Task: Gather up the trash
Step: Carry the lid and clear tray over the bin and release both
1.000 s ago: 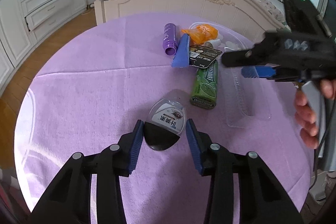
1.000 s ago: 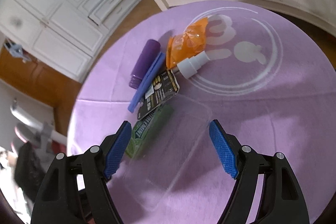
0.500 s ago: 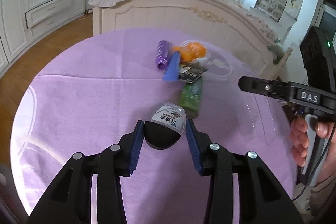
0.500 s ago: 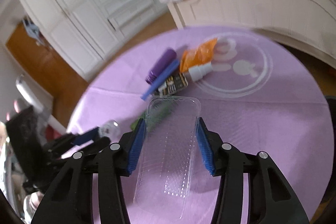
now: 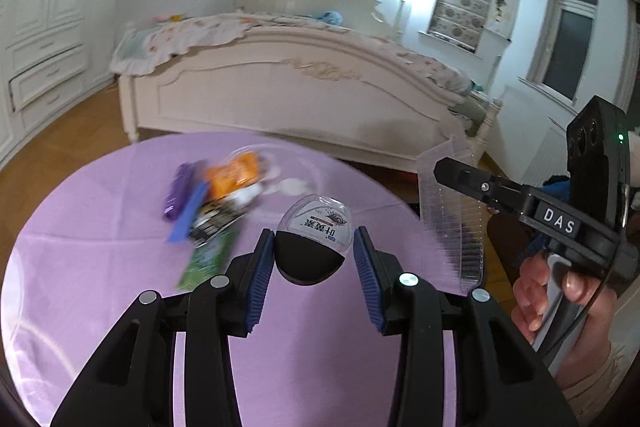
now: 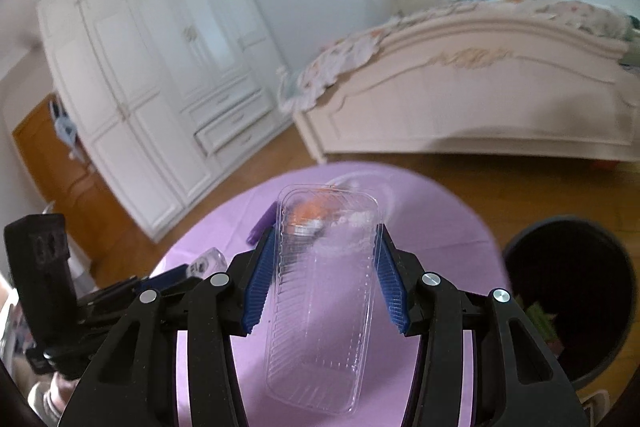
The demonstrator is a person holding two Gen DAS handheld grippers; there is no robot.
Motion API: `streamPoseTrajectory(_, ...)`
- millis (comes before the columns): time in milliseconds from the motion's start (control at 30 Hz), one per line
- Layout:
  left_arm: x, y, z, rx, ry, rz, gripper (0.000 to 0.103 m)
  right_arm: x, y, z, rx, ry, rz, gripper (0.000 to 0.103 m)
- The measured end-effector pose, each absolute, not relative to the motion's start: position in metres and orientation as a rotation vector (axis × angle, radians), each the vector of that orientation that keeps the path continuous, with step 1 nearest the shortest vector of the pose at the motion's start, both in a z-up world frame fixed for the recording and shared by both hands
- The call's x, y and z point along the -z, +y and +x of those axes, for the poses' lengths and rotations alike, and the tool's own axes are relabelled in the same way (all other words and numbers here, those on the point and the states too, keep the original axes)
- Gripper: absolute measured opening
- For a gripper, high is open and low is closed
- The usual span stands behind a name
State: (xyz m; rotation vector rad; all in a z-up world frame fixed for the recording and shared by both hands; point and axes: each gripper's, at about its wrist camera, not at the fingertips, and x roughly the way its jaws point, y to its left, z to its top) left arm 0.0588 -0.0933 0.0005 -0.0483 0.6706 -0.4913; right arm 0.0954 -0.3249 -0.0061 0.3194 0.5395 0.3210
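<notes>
**Both claws loaded, bin within reach**

The dark bin (image 6: 568, 299) stands on the floor just beside the purple tabletop (image 6: 440, 211), its mouth unobstructed. Nearest it, the right claw (image 6: 326, 279) has just closed across the clear tray (image 6: 320, 327). Farther from the bin, the left claw (image 5: 314, 263) clamps the small bottle (image 5: 316, 239) above the tabletop, likely bin-bound.
</notes>
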Motion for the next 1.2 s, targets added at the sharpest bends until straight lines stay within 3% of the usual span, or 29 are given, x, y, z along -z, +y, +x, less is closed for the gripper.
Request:
streamPoseTrajectory(533,0.012,-0.245,0.081,0.743,0.721,-0.019,0.041,0.037,-0.483,0.068,-0.050,0.494,0.464,0.049)
streamPoseTrajectory(1033,0.046,-0.337,0.118,0.799,0.830,0.017,0.042,0.096,-0.555,0.095,0.075,0.552,0.505,0.049)
streamPoseTrajectory(1067,0.048,-0.342,0.120,0.797,0.834,0.023,0.042,0.099,-0.560,0.103,0.074,0.558,0.507,0.055)
streamPoseTrajectory(1100,0.049,-0.346,0.123,0.794,0.838,0.031,0.045,0.102,-0.565,0.109,0.079,0.564,0.510,0.058)
streamPoseTrajectory(1167,0.049,-0.352,0.126,0.774,0.834,0.048,0.066,0.105,-0.573,0.115,0.102,0.579,0.522,0.074)
streamPoseTrajectory(1200,0.048,-0.350,0.125,0.768,0.823,0.043,0.076,0.105,-0.576,0.117,0.102,0.579,0.531,0.074)
